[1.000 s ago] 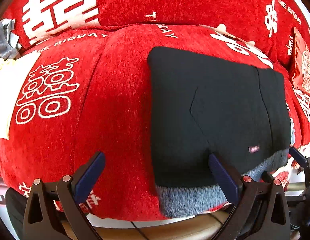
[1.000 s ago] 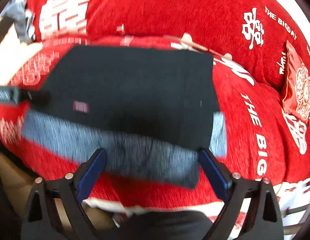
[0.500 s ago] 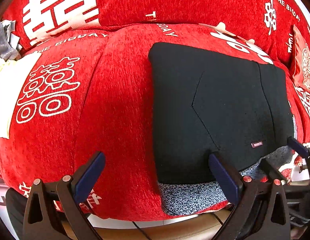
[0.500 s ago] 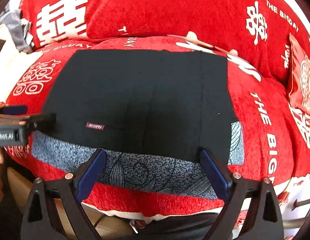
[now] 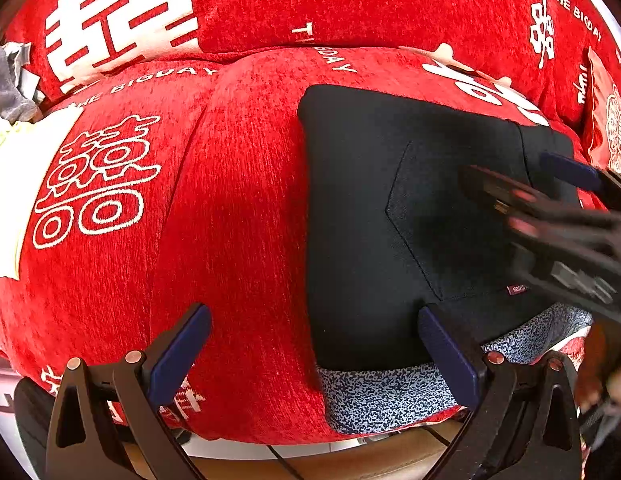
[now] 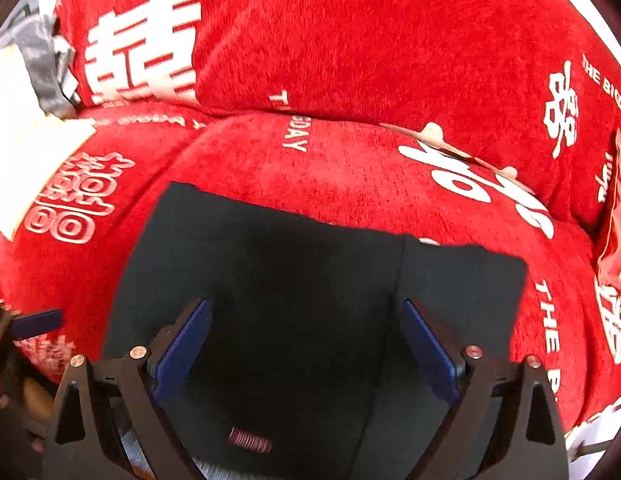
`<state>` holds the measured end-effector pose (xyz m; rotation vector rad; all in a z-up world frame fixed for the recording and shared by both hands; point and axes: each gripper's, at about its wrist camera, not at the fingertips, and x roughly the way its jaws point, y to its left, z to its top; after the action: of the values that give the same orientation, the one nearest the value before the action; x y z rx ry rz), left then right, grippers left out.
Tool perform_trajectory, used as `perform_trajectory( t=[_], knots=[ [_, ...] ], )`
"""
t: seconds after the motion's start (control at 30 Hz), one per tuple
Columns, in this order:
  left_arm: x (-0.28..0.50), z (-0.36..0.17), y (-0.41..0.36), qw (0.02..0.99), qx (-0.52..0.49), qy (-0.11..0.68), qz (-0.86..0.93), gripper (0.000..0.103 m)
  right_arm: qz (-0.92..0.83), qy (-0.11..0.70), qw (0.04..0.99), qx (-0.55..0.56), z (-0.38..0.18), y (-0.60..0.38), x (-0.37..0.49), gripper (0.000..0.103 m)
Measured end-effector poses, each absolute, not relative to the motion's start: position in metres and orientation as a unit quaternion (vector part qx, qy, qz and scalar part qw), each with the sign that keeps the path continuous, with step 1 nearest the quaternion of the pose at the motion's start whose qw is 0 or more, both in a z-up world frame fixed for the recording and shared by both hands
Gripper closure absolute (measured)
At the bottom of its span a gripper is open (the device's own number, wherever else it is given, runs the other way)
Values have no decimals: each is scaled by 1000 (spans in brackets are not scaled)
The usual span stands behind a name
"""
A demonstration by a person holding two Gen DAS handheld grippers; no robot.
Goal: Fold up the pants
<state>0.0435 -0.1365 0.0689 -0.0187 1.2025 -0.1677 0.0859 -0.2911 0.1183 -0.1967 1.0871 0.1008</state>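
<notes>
Lying flat on the red sofa (image 5: pixel 238 208), the pants (image 5: pixel 370 220) look folded into a block. Both tools gape, holding nothing: left tool (image 5: pixel 310 354) at its near-left edge, right tool (image 6: pixel 304 344) over its middle, probably aligning another fold.

Black pants (image 5: pixel 390 208) lie folded on the red sofa (image 5: pixel 238 220). Left tool (image 5: pixel 314 354) gapes at 6 o'clock; right tool (image 5: pixel 550 188), blurred, at 3 o'clock.

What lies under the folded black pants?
The black pants lie on a red sofa cover. A grey-blue speckled layer pokes out beneath the near edge; the rest of it is covered.
</notes>
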Motion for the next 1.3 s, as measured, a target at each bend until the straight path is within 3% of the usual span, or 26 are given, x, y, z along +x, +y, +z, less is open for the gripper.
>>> perform_trajectory(
  t=[0.1, 0.37, 0.57, 0.73, 0.9, 1.07, 1.3],
  knots=[
    [45, 68, -136, 820, -9, 566, -82, 0, -4, 528, 843, -101, 104, -312, 98, 6],
    [50, 69, -138, 818, -1, 569, -88, 0, -60, 548, 833, 45, 101, -407, 95, 1],
    [52, 96, -114, 834, -24, 546, -67, 0, -21, 494, 869, 0, 139, -380, 36, 1],
    [56, 81, -107, 817, -39, 573, -54, 0, 46, 497, 865, -43, 128, -349, -3, 1],
    [50, 75, -119, 820, 1, 570, -60, 0, 36, 519, 853, -38, 107, -356, -4, 1],
    [62, 88, -105, 810, -66, 572, -112, 0, 5, 468, 883, -34, 141, -391, -6, 0],
    [88, 71, -141, 782, -69, 598, -162, 0, 10, 508, 860, 50, 107, -449, 33, 0]
  ],
)
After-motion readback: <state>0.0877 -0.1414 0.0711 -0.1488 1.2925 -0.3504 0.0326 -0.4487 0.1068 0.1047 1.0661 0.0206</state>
